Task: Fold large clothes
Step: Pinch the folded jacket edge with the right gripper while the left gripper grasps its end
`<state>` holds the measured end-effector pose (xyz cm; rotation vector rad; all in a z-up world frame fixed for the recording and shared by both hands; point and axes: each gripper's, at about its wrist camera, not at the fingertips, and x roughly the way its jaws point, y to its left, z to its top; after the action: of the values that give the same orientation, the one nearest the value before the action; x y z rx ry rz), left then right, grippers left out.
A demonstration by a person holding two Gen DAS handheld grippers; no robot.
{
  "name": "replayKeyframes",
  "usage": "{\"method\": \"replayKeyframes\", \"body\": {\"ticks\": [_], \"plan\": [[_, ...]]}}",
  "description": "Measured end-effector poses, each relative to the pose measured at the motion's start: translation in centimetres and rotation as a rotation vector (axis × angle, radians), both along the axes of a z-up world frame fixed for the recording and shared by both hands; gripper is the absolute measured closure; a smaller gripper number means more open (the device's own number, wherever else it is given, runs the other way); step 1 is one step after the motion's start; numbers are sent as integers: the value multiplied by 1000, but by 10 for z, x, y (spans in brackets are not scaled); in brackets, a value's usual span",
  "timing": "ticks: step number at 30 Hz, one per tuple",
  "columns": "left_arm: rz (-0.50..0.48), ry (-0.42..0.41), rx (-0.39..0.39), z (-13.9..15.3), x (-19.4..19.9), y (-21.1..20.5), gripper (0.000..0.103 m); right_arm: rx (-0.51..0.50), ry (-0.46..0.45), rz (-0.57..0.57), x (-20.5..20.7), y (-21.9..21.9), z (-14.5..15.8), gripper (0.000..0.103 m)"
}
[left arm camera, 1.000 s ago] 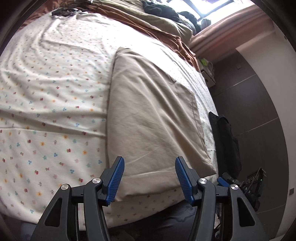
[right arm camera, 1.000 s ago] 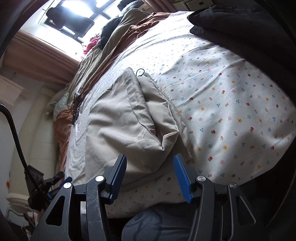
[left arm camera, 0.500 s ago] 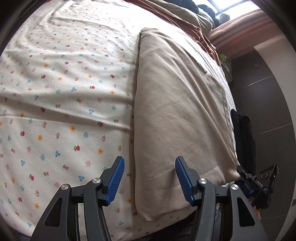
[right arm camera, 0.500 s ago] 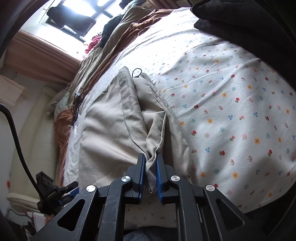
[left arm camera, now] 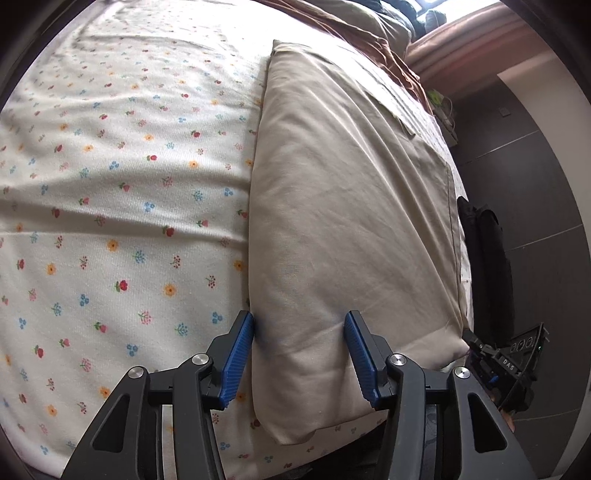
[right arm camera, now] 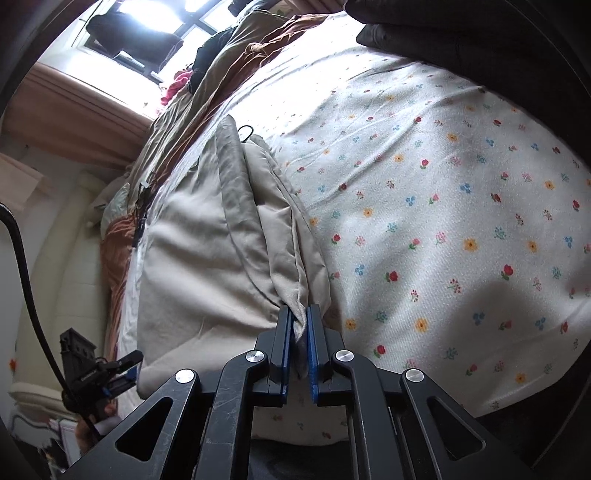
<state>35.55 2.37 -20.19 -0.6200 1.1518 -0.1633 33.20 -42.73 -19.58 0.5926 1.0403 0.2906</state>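
Note:
A large beige cloth (left arm camera: 351, 206) lies folded lengthwise on a floral bed sheet (left arm camera: 110, 184). My left gripper (left arm camera: 299, 360) is open, its blue jaws straddling the cloth's near left corner, touching the fabric. In the right wrist view the same beige cloth (right arm camera: 207, 266) lies bunched along its right edge. My right gripper (right arm camera: 298, 347) is shut on that near right corner and holds a pinch of fabric raised off the floral bed sheet (right arm camera: 443, 221).
Brown and olive bedding (left arm camera: 373, 29) is heaped at the bed's far end under a window (right arm camera: 147, 33). A dark garment pile (right arm camera: 461, 33) lies at the far right. A dark wardrobe wall (left arm camera: 535, 221) stands past the bed's edge.
My right gripper closed on the cloth's near right corner and lifted it slightly. My left gripper moved down and forward onto the near left corner, still open.

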Motion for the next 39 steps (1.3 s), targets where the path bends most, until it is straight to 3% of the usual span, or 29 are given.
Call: {"method": "replayKeyframes", "body": {"ticks": [1, 2, 3, 5, 6, 13, 18, 24, 28, 39], "plan": [[-2, -8, 13, 3, 1, 0, 50, -6, 3, -11, 1, -1, 2, 88], [-2, -16, 21, 6, 3, 1, 50, -2, 4, -17, 3, -3, 4, 78], [-1, -21, 23, 7, 5, 3, 50, 8, 3, -20, 5, -4, 5, 57], [5, -27, 8, 9, 9, 8, 50, 16, -8, -24, 12, -4, 9, 34], [13, -28, 0, 10, 11, 12, 50, 9, -12, -18, 16, -4, 11, 31], [75, -22, -24, 5, 31, 31, 50, 13, 4, 92, 64, 7, 13, 31], [92, -11, -23, 1, 51, 36, 50, 25, 53, 161, 104, 17, -4, 31], [95, -11, -22, -4, 76, 41, 50, 131, 118, 225, 146, 23, -26, 31], [95, -15, -28, -8, 94, 44, 50, 196, 114, 268, 168, 27, -30, 31], [97, -24, -11, -11, 143, 43, 50, 237, 140, 388, 224, 60, -38, 31]]}}
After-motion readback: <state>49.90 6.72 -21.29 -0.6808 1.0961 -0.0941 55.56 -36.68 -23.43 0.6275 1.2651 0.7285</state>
